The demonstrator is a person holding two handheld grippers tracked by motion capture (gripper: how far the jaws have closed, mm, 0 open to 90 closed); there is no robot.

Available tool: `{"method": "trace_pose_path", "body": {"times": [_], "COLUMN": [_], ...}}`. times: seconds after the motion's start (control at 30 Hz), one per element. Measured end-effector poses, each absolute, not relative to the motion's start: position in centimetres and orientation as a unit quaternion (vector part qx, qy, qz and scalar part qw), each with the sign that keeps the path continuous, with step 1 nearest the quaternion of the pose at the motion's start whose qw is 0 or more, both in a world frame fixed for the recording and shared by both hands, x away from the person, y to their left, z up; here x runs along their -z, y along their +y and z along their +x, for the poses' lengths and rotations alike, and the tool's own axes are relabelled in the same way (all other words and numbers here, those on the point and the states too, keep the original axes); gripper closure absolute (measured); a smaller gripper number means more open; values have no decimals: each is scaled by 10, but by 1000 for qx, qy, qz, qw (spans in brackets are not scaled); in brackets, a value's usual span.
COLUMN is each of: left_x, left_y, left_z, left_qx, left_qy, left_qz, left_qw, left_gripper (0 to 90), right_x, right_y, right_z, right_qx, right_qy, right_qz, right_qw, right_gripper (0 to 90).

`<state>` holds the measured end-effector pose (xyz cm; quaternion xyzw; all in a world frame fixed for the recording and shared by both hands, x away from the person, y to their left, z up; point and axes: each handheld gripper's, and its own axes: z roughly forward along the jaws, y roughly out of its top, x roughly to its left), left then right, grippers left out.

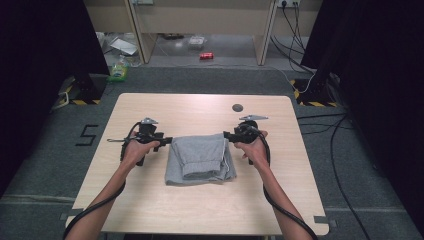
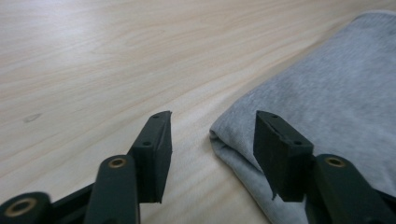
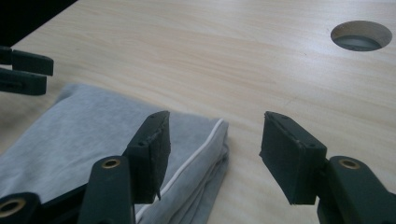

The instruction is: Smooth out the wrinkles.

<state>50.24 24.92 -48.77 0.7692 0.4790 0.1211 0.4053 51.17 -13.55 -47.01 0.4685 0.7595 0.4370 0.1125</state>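
A folded grey garment (image 1: 200,159) lies in the middle of the light wooden table (image 1: 200,205). My left gripper (image 1: 167,140) hovers at its upper left corner, open, its jaws apart around the folded grey edge (image 2: 224,135) without pressing it. My right gripper (image 1: 225,135) stands at the upper right corner, open and a little above the cloth. In the right gripper view the garment (image 3: 79,135) with its white piping lies under the left jaw, and the left gripper's jaws (image 3: 23,70) show at the far left.
A round cable hole (image 1: 237,107) sits in the table near its far edge, also seen as a hole (image 3: 360,35) in the right gripper view. Beyond the table are a red can (image 1: 206,56), a green bottle (image 1: 119,71), cables and black stands on the floor.
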Motion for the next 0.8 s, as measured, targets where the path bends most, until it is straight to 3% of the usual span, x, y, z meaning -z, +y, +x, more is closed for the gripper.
{"method": "trace_pose_path", "body": {"times": [0.3,0.8], "left_x": [473,483], "left_y": [282,297], "left_z": [449,381], "left_qx": [-124,-102], "left_qy": [473,465], "left_qz": [774,772], "left_qw": [403,420], "left_gripper": [353,265], "right_x": [462,466], "right_y": [-161,-169], "right_z": [472,413], "right_qx": [-424,-424], "right_qy": [772,787], "right_qz": [451,426], "right_qw": [144,141], "right_gripper": [404,380]}}
